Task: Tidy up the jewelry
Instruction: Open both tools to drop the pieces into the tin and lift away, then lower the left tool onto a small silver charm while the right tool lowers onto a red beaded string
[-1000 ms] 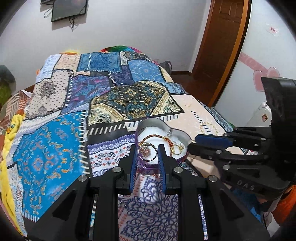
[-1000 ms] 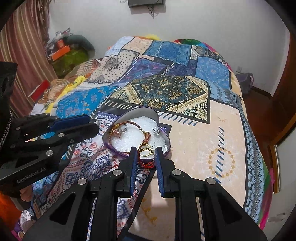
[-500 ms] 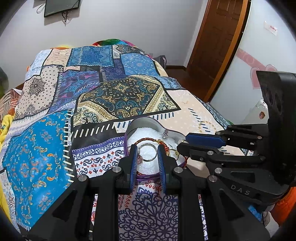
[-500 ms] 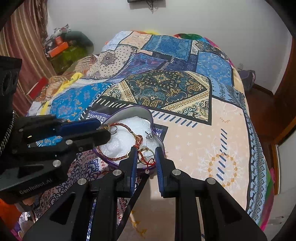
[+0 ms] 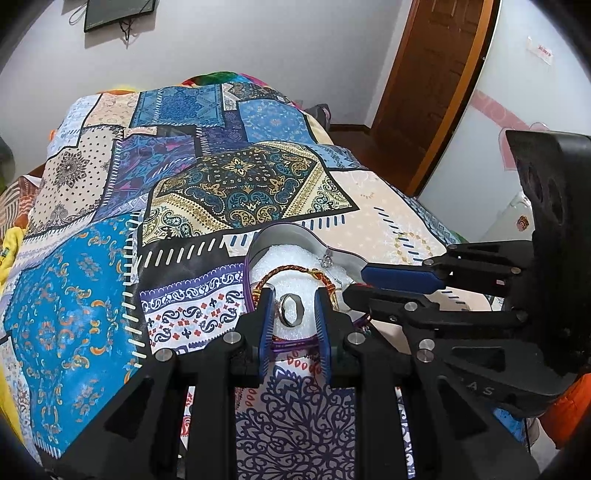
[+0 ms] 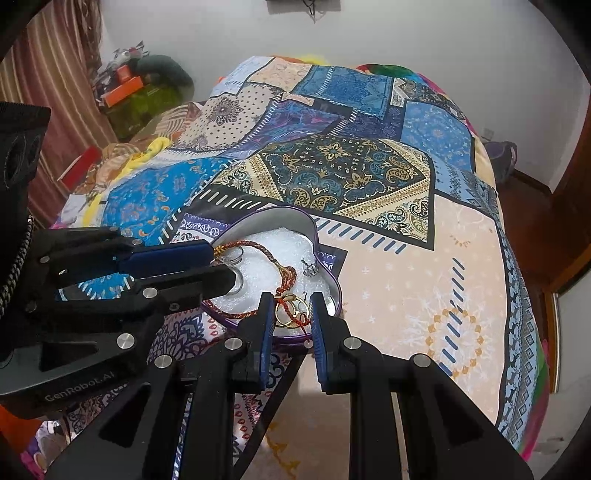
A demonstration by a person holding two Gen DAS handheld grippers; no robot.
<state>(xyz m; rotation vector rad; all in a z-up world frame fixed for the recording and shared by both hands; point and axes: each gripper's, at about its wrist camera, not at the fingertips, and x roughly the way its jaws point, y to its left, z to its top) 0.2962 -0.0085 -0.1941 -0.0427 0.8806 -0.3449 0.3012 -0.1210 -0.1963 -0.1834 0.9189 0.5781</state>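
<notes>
Heart-shaped tin (image 5: pixel 291 236) sits on patchwork bedspread (image 5: pixel 243 192), white padding inside. Left gripper (image 5: pixel 293 314): jaws narrow, a silver ring (image 5: pixel 291 309) between the fingers; cannot tell whether it is pinched. Right gripper (image 6: pixel 291 314): jaws narrow around gold rings (image 6: pixel 291 308) at the tin's near rim, contact unclear. Braided bracelet (image 6: pixel 269 254) lies across the padding. Left gripper body reads "GenRobot.AI" (image 6: pixel 79 387).

Location: a home bedroom. Indicators: a bed (image 5: pixel 92 258) covered with a patchwork-print bedspread (image 6: pixel 369 177); a wooden door (image 5: pixel 432 81); a wall-mounted screen (image 5: pixel 118 13); striped curtains (image 6: pixel 48 85); household clutter stacked beside the bed (image 6: pixel 136 88); white painted walls (image 5: pixel 258 40).
</notes>
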